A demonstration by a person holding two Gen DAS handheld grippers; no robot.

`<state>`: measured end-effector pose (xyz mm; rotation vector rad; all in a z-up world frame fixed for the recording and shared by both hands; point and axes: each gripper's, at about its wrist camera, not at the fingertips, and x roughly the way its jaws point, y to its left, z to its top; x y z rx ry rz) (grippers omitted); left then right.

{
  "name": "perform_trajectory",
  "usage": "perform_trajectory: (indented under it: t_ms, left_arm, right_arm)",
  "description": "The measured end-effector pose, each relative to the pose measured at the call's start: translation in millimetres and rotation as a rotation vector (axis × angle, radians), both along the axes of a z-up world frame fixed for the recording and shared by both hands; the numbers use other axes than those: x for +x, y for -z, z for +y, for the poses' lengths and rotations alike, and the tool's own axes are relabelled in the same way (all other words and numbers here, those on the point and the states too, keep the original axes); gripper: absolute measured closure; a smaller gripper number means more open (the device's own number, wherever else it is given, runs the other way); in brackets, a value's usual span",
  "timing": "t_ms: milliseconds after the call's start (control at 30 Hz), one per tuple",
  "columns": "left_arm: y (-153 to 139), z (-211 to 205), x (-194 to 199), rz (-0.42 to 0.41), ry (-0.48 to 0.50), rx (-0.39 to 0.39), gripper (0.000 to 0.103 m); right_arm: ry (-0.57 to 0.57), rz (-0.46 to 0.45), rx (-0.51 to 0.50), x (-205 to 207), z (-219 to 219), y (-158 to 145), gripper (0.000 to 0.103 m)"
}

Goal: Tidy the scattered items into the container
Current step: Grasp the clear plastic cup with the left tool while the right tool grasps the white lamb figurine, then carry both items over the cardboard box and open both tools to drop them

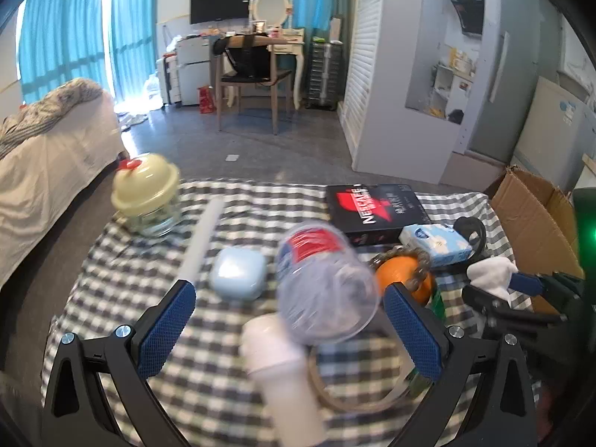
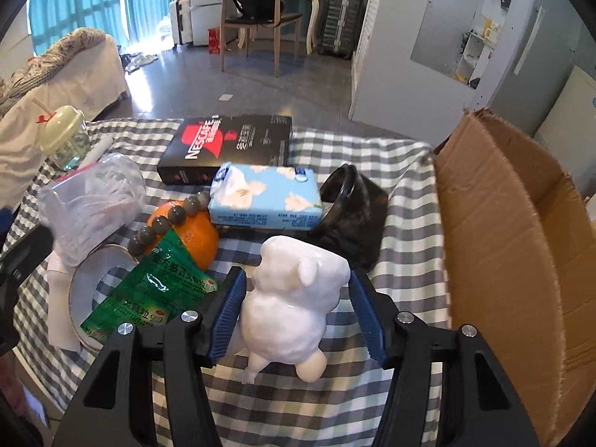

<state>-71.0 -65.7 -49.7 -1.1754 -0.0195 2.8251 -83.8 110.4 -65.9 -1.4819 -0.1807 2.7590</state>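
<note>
My left gripper is open above the checked cloth, with a clear plastic bottle with a red label lying between its fingers, untouched. My right gripper has its jaws around a white ceramic animal figurine, with small gaps on both sides. The cardboard box stands open at the right, close to the right gripper. An orange, a bead bracelet, a green sachet, a blue tissue pack and a Nescafe box lie scattered on the cloth.
A glass jar with a pale green lid, a white stick, a light blue case, a white tube and a tape ring lie near the left gripper. A black cup lies tipped by the box.
</note>
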Motion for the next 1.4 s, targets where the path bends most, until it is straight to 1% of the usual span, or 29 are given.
perform_trajectory:
  t_ms: [67,200,233,267,300,333,367,500,567,667,733,800,867,967,1100,1167,1233,1300,1400]
  left_arm:
    - [3.3,7.2,-10.8,-0.014,0.008,-0.005,0.0]
    - [20.4,14.2,-27.5,-0.062,0.016,0.0,0.001]
    - [23.2,14.9,-29.4,-0.07,0.015,0.004,0.009]
    - [26.9,14.1,-32.5,-0.085,0.012,0.01,0.027]
    - [30.8,12.8,-35.9,-0.108,0.017,0.023,0.037]
    - [32.8,12.2,-36.2,-0.118,0.019,0.038,0.04]
    - [32.4,11.2,-36.1,-0.118,0.015,0.048,0.041]
    - [27.9,10.2,-32.1,-0.117,0.017,0.03,0.041]
    - [20.8,11.2,-25.5,-0.102,0.017,0.027,0.041]
    - [-5.1,18.8,-9.9,-0.025,0.028,-0.018,0.041]
    - [-26.8,28.1,0.2,0.027,0.064,-0.025,0.041]
    - [-52.4,45.2,11.8,0.09,0.132,-0.02,0.041]
    - [-70.9,63.5,18.1,0.13,0.2,-0.002,0.041]
    - [-94.7,98.8,24.9,0.169,0.314,0.05,0.041]
    - [-118.6,157.1,34.1,0.213,0.481,0.113,0.041]
    - [-121.6,195.9,35.4,0.219,0.574,0.136,0.041]
    - [-116.4,231.3,33.4,0.198,0.636,0.143,0.041]
    - [-102.8,267.1,27.3,0.145,0.675,0.138,0.041]
    - [-80.4,302.7,13.9,0.07,0.685,0.107,0.041]
  right_arm:
    - [-0.004,-0.001,-0.003,0.6,1.4,-1.7,0.046]
    - [-0.002,-0.001,-0.012,0.8,11.2,-2.3,0.046]
    - [0.0,0.001,-0.012,1.2,13.5,-2.7,0.046]
    - [0.001,0.002,-0.01,1.1,15.1,-3.1,0.05]
    - [0.0,0.002,-0.01,1.0,16.3,-3.3,0.051]
    - [-0.001,0.003,-0.011,0.1,18.0,-3.4,0.051]
    - [-0.002,0.004,-0.013,-0.6,19.1,-3.5,0.051]
    - [-0.014,0.01,-0.021,1.1,22.2,-6.5,0.051]
    - [-0.015,0.024,-0.037,4.1,23.6,-12.4,0.051]
    - [-0.015,0.061,-0.057,11.2,29.1,-28.0,0.051]
    - [-0.013,0.095,-0.074,17.5,35.4,-43.1,0.051]
    - [-0.001,0.137,-0.085,25.2,43.6,-59.8,0.051]
    - [0.018,0.177,-0.097,32.6,54.4,-75.2,0.051]
    - [0.064,0.238,-0.11,47.1,78.0,-98.8,0.051]
    - [0.172,0.305,-0.073,68.4,122.9,-123.2,0.051]
    - [0.233,0.314,-0.053,75.9,147.0,-126.6,0.051]
    - [0.302,0.293,-0.014,80.1,173.9,-121.6,0.051]
    - [0.354,0.262,0.002,82.7,197.6,-111.6,0.051]
    - [0.39,0.212,0.004,81.7,222.4,-93.4,0.051]
